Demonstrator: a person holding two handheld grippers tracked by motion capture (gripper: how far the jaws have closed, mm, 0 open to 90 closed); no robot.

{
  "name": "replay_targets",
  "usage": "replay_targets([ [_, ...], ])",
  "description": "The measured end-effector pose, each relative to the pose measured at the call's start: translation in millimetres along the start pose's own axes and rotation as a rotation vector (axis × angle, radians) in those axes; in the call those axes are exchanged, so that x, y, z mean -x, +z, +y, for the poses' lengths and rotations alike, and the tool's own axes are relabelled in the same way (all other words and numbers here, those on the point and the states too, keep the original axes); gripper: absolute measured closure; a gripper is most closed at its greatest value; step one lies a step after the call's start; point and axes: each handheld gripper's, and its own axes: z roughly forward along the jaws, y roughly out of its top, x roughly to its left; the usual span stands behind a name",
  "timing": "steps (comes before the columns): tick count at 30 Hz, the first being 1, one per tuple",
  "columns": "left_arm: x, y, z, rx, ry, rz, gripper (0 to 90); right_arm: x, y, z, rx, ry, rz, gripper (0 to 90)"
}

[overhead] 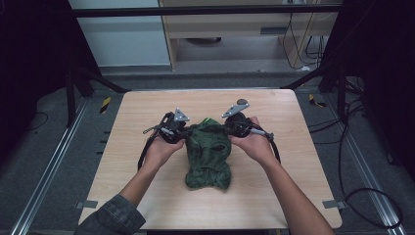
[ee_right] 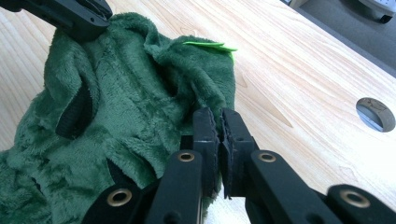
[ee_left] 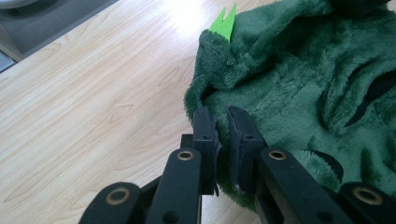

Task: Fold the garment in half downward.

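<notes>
A person's two forearms reach in from the bottom edge over a pale wooden worktop (overhead: 147, 112), each hand holding black tongs. Between the hands lies a crumpled dark green fleece garment (overhead: 209, 154), near the middle of the worktop, its far end between the two tools and its near end bunched toward the person. The left hand (overhead: 159, 149) holds the left tongs (overhead: 185, 133) against the garment's far left edge; the right hand (overhead: 254, 142) holds the right tongs (overhead: 229, 130) against the far right edge. In the left gripper view, the left tongs (ee_left: 220, 122) are nearly pressed together with a fold of fleece (ee_left: 289, 88) pinched in the narrow gap, though the cloth inside the gap is partly hidden by the jaws. In the right gripper view, the right tongs (ee_right: 218, 122) are likewise pressed close on the garment's edge (ee_right: 135, 116), with green pile bulging beside them. A small bright green tag (ee_right: 210, 45) sticks up at the garment's far end; its print, if any, is too small to read. Dark slits or straps show in the fleece, but what they are is hard to tell. A round hole (ee_right: 376, 113) sits in the worktop near its far edge. The left arm wears a dark denim sleeve (overhead: 112, 218), cut off by the frame. Cables (overhead: 372, 196) trail on the grey floor to the right.
</notes>
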Motion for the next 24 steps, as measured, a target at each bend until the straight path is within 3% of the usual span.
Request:
replay_targets([
  [17, -0.5, 3.7, 3.7, 0.001, -0.002, 0.006, 82.3, 1.3, 3.5, 5.9, -0.006, -0.005, -0.002, 86.0],
  [24, -1.4, 3.3, 8.6, 0.012, -0.012, 0.011, 82.3, 5.7, 4.8, 8.7, 0.003, 0.015, -0.007, 86.0],
])
